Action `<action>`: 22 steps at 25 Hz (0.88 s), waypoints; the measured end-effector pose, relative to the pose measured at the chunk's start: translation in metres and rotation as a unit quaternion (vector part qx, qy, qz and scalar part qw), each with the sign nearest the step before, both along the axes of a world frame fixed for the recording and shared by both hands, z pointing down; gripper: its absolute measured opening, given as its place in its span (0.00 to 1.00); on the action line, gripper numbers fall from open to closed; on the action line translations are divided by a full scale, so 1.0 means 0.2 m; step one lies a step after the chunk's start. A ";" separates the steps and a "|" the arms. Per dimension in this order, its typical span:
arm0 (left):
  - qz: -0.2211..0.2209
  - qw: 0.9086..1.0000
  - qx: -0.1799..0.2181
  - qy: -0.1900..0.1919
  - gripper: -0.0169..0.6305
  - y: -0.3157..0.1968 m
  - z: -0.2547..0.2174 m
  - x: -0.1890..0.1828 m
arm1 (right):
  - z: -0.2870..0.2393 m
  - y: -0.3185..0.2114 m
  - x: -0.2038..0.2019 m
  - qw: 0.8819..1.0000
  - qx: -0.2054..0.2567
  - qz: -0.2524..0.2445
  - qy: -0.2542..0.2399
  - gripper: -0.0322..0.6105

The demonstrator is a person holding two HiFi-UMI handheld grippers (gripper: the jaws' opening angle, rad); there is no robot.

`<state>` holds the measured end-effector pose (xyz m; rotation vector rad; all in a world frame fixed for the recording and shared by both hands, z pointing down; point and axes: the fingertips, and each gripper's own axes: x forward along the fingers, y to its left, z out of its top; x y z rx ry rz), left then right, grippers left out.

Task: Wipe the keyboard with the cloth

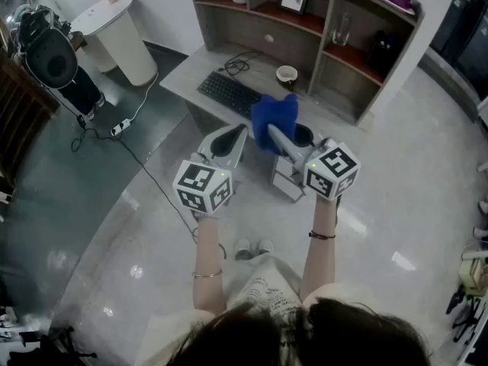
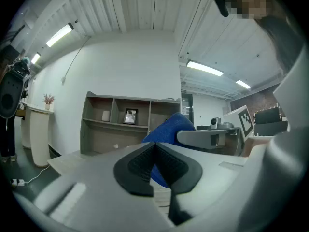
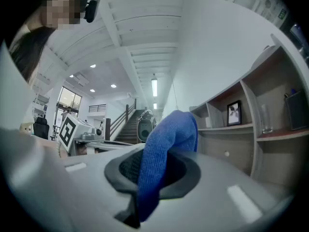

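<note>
Blue cloth (image 1: 274, 117) tight between right gripper (image 1: 275, 134) fingers; left gripper (image 2: 155, 153) fingers seemingly together, empty.

- Both arms reach forward from the body, the left forearm (image 1: 204, 277) and right forearm (image 1: 320, 259) bare and roughly parallel.
- Each hand is hidden behind its gripper's marker cube: left cube (image 1: 202, 187), right cube (image 1: 332, 170).
- The left gripper (image 1: 241, 133) points forward and slightly toward the right one. In the left gripper view, its jaws (image 2: 155, 149) are pressed together with nothing between the pads.
- The right gripper (image 1: 271, 130) points forward and angles inward toward the left gripper. In its own view, its jaws (image 3: 154, 166) are clamped on the cloth (image 3: 166, 144), which stands up out of them.
- The two grippers are side by side at about the same height, tips near each other but apart.
</note>
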<state>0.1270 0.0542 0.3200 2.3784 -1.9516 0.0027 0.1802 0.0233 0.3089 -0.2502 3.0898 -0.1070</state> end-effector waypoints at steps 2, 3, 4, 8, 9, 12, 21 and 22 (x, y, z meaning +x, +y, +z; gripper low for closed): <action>-0.001 1.000 -0.001 0.000 0.03 -0.01 0.01 0.01 | 0.00 -0.01 0.01 1.000 0.000 -0.001 0.000 0.14; -0.001 1.000 -0.001 0.000 0.03 -0.02 0.01 0.01 | 0.01 -0.02 0.01 1.000 0.000 -0.001 0.001 0.14; -0.001 1.000 -0.001 0.000 0.03 -0.02 0.01 0.01 | 0.01 -0.02 0.01 1.000 0.001 -0.001 0.001 0.14; -0.003 1.000 -0.003 -0.001 0.03 -0.05 0.02 0.03 | 0.01 -0.06 0.03 1.000 -0.001 -0.001 0.001 0.14; -0.004 1.000 -0.004 -0.001 0.03 -0.06 0.02 0.03 | 0.01 -0.06 0.04 1.000 -0.001 -0.001 0.001 0.14; -0.006 1.000 -0.007 -0.002 0.03 -0.07 0.03 0.05 | 0.02 -0.09 0.06 1.000 -0.004 -0.001 -0.002 0.14; -0.015 1.000 -0.023 0.003 0.03 -0.10 0.09 0.07 | 0.05 -0.15 0.08 1.000 -0.019 0.001 -0.004 0.14; -0.015 1.000 -0.025 0.003 0.03 -0.11 0.09 0.07 | 0.06 -0.16 0.08 1.000 -0.022 0.001 -0.005 0.14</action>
